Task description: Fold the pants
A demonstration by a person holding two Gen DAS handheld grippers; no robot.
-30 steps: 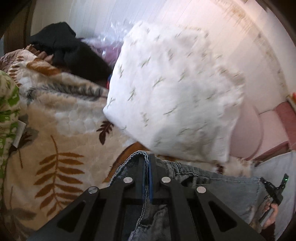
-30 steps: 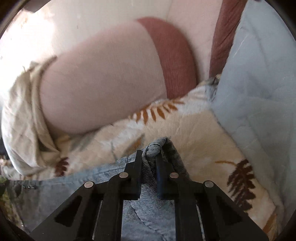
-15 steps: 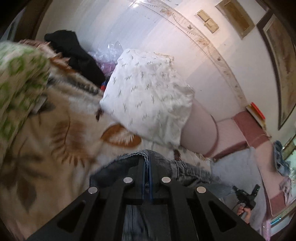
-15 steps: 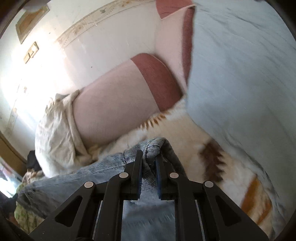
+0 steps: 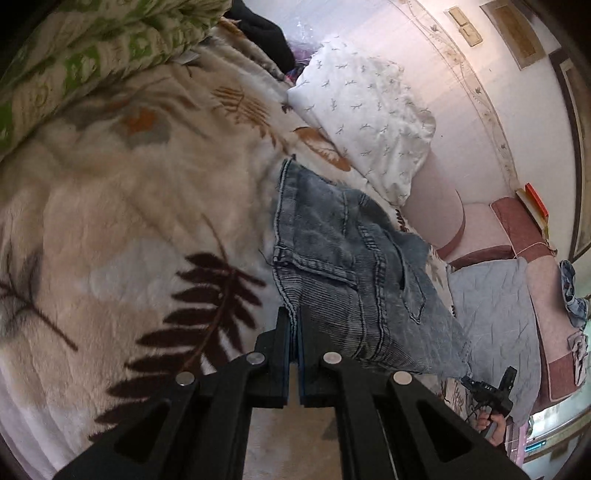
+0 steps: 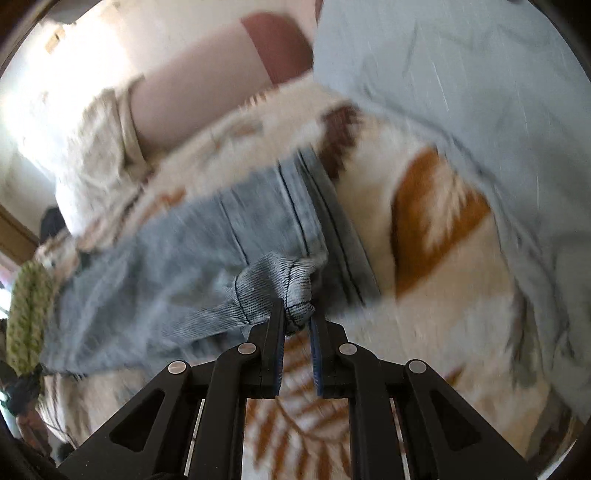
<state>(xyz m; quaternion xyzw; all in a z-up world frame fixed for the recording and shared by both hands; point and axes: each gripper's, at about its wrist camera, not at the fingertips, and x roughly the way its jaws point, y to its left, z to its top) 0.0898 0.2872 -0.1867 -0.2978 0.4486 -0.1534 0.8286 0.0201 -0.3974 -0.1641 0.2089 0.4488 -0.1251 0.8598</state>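
Note:
Faded blue denim pants (image 5: 343, 266) lie spread on a cream leaf-print blanket (image 5: 129, 229), pocket and seams showing. My left gripper (image 5: 294, 314) is shut on the near edge of the pants, the fabric pinched between its blue pads. In the right wrist view the pants (image 6: 192, 251) stretch away to the left, blurred by motion. My right gripper (image 6: 298, 315) is shut on a bunched corner of denim. The right gripper (image 5: 491, 391) also shows small in the left wrist view, with a hand on its handle.
A white patterned pillow (image 5: 365, 110) and a pink bolster (image 5: 436, 199) lie behind the pants. A green-print quilt (image 5: 74, 48) is piled at upper left, dark clothes (image 5: 262, 26) beyond it. A grey-blue quilted sheet (image 6: 461, 74) covers the bed on the right.
Both grippers have pulled back and down toward the near side, still shut on the denim. The pants have been drawn out from under the pillow and now lie stretched over the blanket.

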